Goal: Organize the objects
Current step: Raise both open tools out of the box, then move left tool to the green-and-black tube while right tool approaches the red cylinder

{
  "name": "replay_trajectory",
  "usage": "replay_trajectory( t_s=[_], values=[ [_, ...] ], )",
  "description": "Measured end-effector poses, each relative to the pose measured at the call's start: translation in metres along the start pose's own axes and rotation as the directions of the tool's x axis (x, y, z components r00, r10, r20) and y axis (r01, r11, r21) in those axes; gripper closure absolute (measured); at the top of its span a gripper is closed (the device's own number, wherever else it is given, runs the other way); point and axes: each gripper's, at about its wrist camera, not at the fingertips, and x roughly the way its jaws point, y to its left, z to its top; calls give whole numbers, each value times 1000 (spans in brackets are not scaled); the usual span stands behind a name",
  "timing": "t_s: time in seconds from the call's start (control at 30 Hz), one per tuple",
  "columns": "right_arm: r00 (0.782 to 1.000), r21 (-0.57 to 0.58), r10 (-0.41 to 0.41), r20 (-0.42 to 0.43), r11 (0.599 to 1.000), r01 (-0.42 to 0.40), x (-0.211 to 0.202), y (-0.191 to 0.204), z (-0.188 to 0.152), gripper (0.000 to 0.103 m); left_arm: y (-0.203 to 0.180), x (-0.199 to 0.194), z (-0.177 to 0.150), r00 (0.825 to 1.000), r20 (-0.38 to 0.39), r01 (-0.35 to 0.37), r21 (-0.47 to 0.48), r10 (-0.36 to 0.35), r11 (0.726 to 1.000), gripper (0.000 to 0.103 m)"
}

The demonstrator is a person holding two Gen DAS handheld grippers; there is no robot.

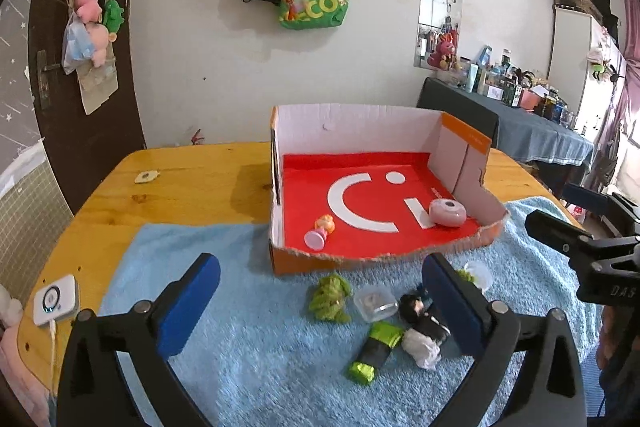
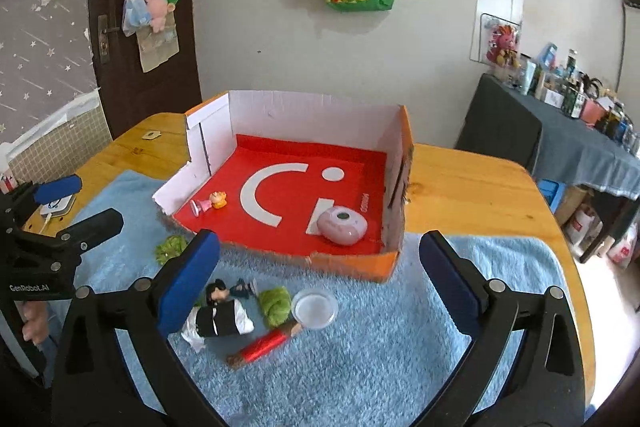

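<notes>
Both your left gripper (image 1: pixel 320 303) and right gripper (image 2: pixel 320 277) hover wide and empty over the towel (image 2: pixel 380 359). Next, grasp the doll (image 2: pixel 220 319) near the cardboard box (image 2: pixel 352 263), then place it inside.

Box (image 1: pixel 376 131) on the towel (image 1: pixel 248 307) holds two toys; doll (image 1: pixel 420 323) lies before it.

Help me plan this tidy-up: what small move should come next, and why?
Probably lower the open right gripper onto the clear round plastic lid on the blue fluffy towel. It lies between the fingers, while the red-floored cardboard box already holds two toys.
</notes>
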Motion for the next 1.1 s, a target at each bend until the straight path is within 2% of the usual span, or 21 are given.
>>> replay_trajectory(
  t_s=[0.33,0.67,1.1],
  values=[
    [1000,56,-8,-20,998,9,-2,0,-38,1,-10,4,-29,999,-39,8,-13,-8,1000,0],
    [997,63,-18,-75,998,22,4,7,-75,1,-16,7,-61,996,-85,-3,-21,1,1000,0],
    [993,70,-22,-116,997,30,11,10,-92,1,-17,12,-79,992,-125,-9,-28,5,1000,0]
  ],
)
